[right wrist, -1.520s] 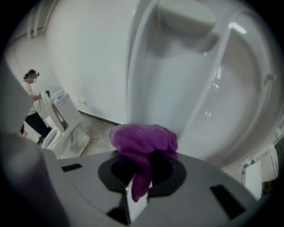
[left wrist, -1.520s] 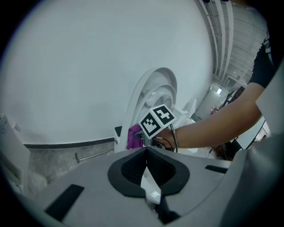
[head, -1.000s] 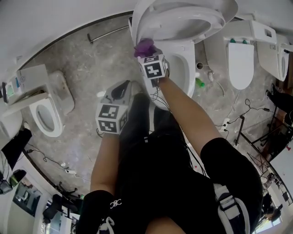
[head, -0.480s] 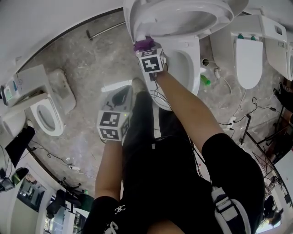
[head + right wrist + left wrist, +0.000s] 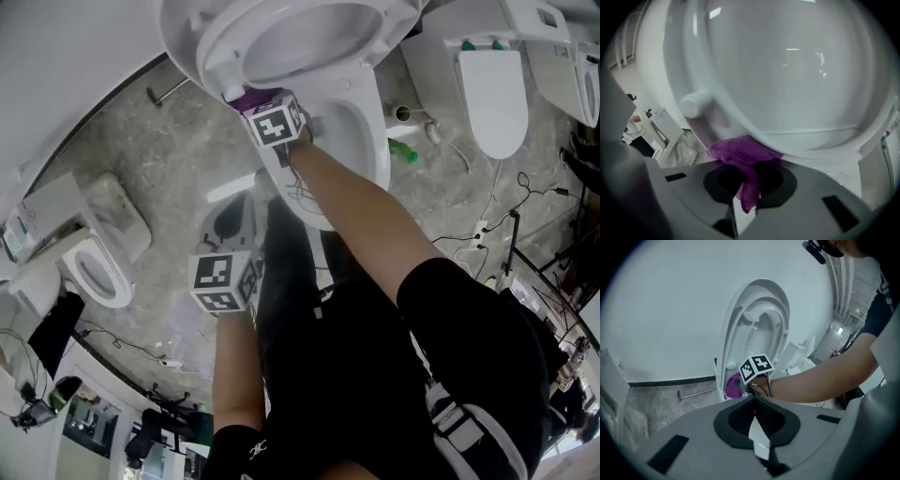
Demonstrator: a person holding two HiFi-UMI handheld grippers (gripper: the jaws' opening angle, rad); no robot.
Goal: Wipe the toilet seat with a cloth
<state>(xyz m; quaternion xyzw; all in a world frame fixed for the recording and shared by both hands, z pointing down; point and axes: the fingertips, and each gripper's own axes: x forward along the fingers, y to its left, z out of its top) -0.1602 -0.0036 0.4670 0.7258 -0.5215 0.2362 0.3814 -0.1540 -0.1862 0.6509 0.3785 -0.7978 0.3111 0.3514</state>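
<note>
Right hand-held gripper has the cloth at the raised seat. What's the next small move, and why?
Probably slide the purple cloth along the toilet seat, keeping it pressed. The right hand-held gripper is shut on the cloth, which lies against the seat's lower end; the rest curves away above.

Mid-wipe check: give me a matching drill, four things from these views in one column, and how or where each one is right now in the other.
Things
1. purple fluffy cloth
2. left gripper
3. white plastic toilet seat
4. thin metal rod

States
A. lying flat on the speckled grey floor
B. tipped up
C. jaws shut, nothing between them
D. clamped in the right gripper

Pairs: 1-D, 2-C, 3-B, 4-A
</note>
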